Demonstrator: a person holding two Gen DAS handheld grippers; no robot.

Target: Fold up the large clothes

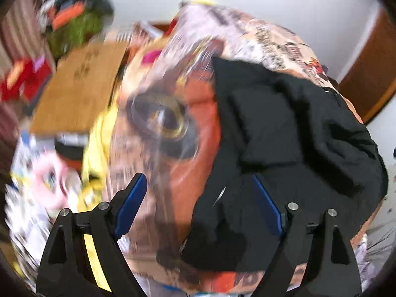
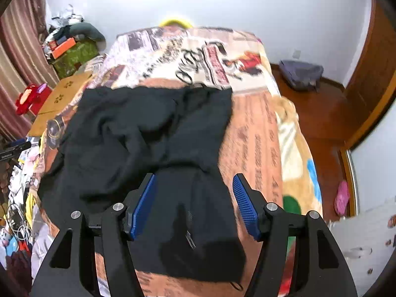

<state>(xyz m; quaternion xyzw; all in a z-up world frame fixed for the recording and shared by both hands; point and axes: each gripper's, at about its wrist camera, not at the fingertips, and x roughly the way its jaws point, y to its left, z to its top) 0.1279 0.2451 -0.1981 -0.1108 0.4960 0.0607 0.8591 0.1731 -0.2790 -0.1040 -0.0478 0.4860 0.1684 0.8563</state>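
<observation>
A large black garment [image 2: 148,133] lies rumpled on a bed with a printed orange and cream cover [image 2: 252,136]. Its near end, with a small zip, reaches toward me. My right gripper [image 2: 195,198] hovers over that near end, open, its blue pads [image 2: 144,205] well apart and pressing on nothing. The left wrist view is blurred. It shows the same black garment [image 1: 297,133] on the right part of the bed cover [image 1: 168,148]. My left gripper [image 1: 200,195] stands wide open above the garment's left edge, with nothing between its fingers.
Left of the bed are a flat cardboard box [image 2: 61,94], a red toy [image 2: 29,99], a green box under an orange one [image 2: 74,54], and striped curtains. Cables and clutter [image 2: 17,198] line the near left. On the wooden floor lie a dark bag [image 2: 300,74] and a pink slipper [image 2: 342,198].
</observation>
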